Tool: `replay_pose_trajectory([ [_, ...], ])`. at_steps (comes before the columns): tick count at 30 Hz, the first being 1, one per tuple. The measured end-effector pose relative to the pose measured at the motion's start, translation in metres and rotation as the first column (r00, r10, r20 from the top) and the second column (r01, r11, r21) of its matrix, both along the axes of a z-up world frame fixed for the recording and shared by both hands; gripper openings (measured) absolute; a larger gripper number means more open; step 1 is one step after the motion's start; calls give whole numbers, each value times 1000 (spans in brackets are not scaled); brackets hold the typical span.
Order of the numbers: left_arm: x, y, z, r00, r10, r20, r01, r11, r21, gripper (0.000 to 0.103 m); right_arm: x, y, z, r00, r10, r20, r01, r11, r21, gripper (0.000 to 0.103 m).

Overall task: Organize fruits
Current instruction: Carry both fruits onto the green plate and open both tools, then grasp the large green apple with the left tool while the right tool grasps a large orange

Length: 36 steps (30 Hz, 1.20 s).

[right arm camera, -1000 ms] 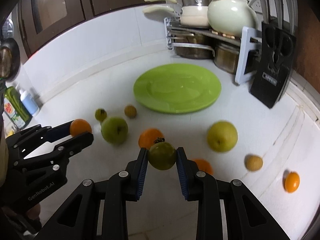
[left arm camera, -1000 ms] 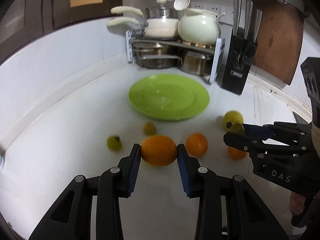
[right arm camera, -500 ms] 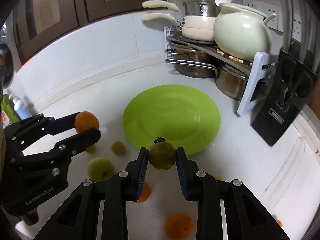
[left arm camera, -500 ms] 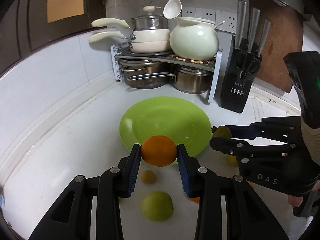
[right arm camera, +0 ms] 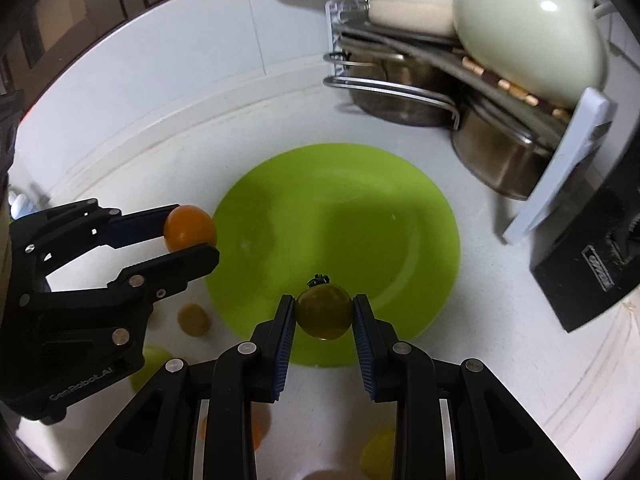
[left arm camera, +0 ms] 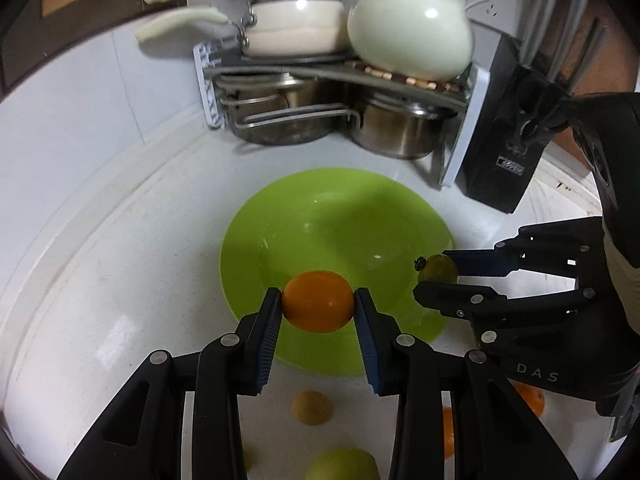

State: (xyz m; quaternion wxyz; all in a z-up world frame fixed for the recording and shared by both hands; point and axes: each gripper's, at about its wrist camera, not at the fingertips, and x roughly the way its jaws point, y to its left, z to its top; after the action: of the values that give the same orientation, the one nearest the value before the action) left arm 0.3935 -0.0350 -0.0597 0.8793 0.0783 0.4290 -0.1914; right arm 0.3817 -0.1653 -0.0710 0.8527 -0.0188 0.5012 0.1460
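My left gripper (left arm camera: pixel 318 303) is shut on an orange (left arm camera: pixel 318 301) and holds it above the near edge of the green plate (left arm camera: pixel 336 224). In the right wrist view that same orange (right arm camera: pixel 189 228) hangs at the plate's left rim (right arm camera: pixel 248 200). My right gripper (right arm camera: pixel 323 312) is shut on a small dark green tomato (right arm camera: pixel 323 311) with a stem, above the plate's near part. The left wrist view shows that tomato (left arm camera: pixel 438 269) at the plate's right edge. The plate holds no fruit.
Loose fruit lies on the white counter near me: a small brown fruit (left arm camera: pixel 312 407), a green apple (left arm camera: pixel 342 465), oranges (left arm camera: pixel 530 400). Behind the plate stands a rack of pots (left arm camera: pixel 304 116) with a cream pot (left arm camera: pixel 408 32); a black knife block (left arm camera: pixel 508 160) is at the right.
Both grippers have carried their fruit forward from over the loose fruit to over the green plate. The plate and pot rack now loom larger and closer.
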Motion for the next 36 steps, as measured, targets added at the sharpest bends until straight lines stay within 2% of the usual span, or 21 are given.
replay_pose_trajectory([
  [7, 23, -4, -21, 997, -15, -81, 16, 1000, 9, 37, 13, 5, -12, 999, -3, -37, 3, 1000, 7, 30],
  [14, 29, -11, -29, 995, -26, -97, 29, 999, 25, 37, 21, 2, -21, 998, -17, -66, 18, 1000, 11, 30],
  [27, 18, -6, -15, 999, -13, -50, 14, 1000, 16, 43, 11, 1, -15, 998, -38, -41, 39, 999, 28, 34],
  [31, 6, -3, -3, 1000, -7, -8, 7, 1000, 17, 47, -1, 3, -4, 999, -44, -8, 44, 999, 26, 34],
  [36, -16, -1, 16, 998, -13, 54, 12, 1000, 19, 53, -27, 1, 21, 996, -57, 74, 56, 998, 16, 37],
])
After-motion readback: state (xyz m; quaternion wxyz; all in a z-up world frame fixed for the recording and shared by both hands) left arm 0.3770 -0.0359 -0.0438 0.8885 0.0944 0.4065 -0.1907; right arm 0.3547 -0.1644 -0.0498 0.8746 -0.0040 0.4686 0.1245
